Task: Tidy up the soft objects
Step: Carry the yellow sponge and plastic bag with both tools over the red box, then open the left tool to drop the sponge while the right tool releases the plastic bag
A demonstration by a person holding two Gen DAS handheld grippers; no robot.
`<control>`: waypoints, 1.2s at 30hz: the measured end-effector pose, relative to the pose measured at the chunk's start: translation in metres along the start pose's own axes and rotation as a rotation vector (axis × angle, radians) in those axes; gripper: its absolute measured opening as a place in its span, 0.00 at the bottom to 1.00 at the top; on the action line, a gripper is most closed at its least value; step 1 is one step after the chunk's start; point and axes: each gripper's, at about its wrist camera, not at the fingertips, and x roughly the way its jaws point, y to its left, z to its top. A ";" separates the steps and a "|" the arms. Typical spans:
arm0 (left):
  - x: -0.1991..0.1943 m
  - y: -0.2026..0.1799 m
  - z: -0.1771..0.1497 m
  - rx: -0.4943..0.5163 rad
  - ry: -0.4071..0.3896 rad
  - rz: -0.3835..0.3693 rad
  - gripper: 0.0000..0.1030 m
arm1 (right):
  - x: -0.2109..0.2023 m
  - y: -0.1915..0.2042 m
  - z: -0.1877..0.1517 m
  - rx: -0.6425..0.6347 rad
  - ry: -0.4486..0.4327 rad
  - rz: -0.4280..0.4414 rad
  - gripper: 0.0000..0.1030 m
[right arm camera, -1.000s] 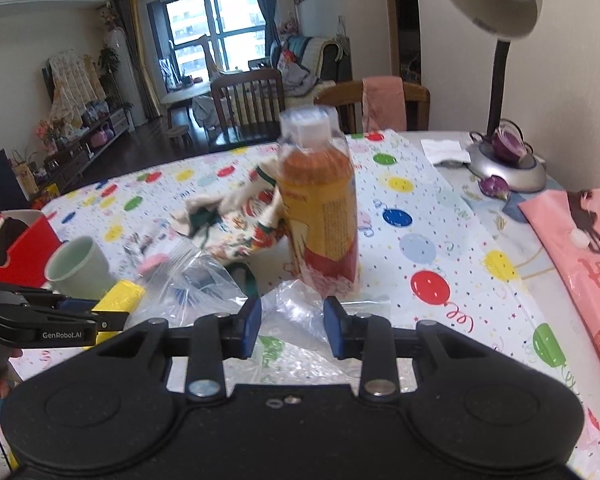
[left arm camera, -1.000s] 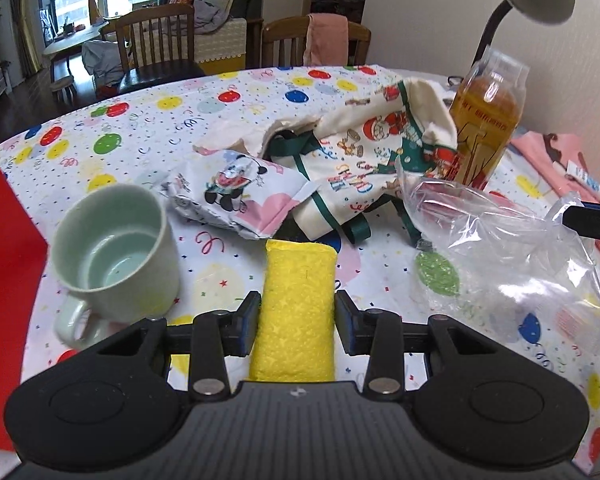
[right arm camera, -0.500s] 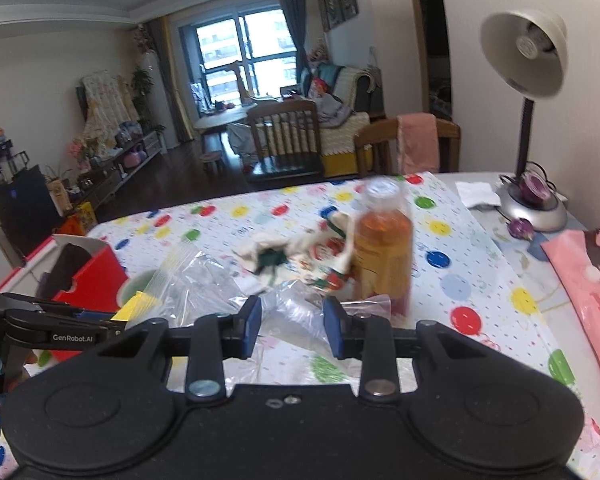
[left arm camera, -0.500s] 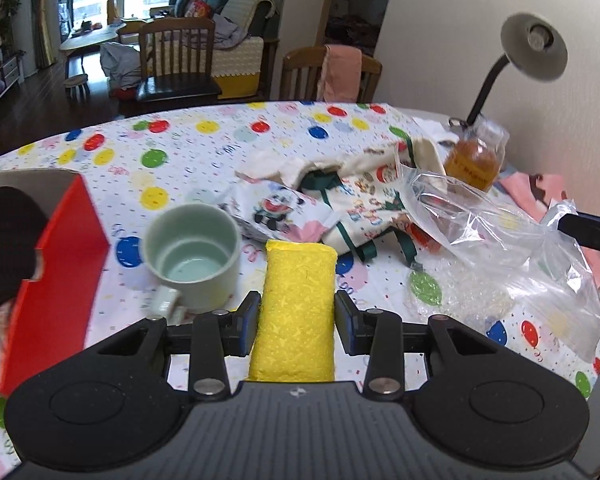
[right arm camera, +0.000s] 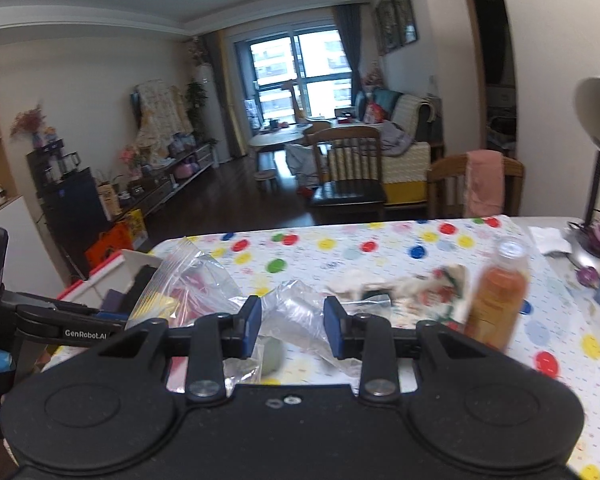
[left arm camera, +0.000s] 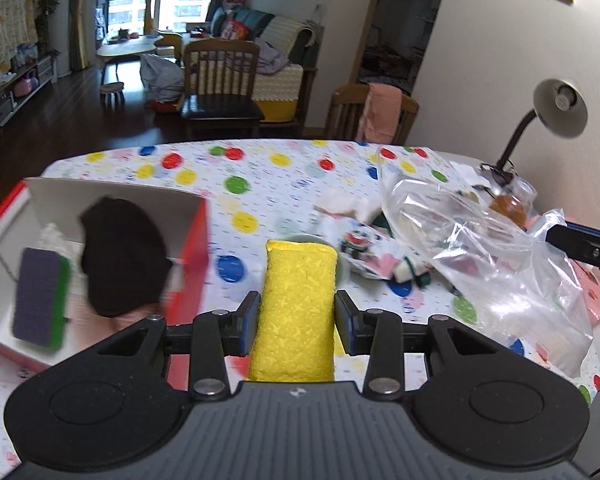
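Note:
My left gripper [left arm camera: 296, 314] is shut on a yellow sponge [left arm camera: 300, 276], held lengthwise between its pads above the dotted tablecloth. To its left stands a red box with white walls [left arm camera: 100, 196], holding a black soft item [left arm camera: 120, 256] and a purple and green sponge [left arm camera: 40, 296]. My right gripper [right arm camera: 293, 322] is shut on a clear plastic bag [right arm camera: 204, 280], which hangs open in the air. In the left wrist view the same bag [left arm camera: 480, 248] spreads at the right, below the right gripper's finger [left arm camera: 580, 244]. A printed cloth [left arm camera: 364, 240] lies crumpled mid-table.
A bottle of amber drink [right arm camera: 500, 292] stands on the right of the table, with a desk lamp [right arm camera: 596, 248] behind it. A pale green cup [right arm camera: 272, 354] sits below the bag. Wooden chairs [left arm camera: 220, 80] stand beyond the table's far edge.
Both grippers have risen and drawn back, each keeping its grip. The bag has lifted off the table. The red box has come into the left wrist view, and the cup has slipped behind the sponge.

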 end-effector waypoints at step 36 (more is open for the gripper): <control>-0.057 0.236 0.000 -0.085 -0.041 0.177 0.37 | 0.179 0.236 0.003 -0.240 0.167 0.105 0.32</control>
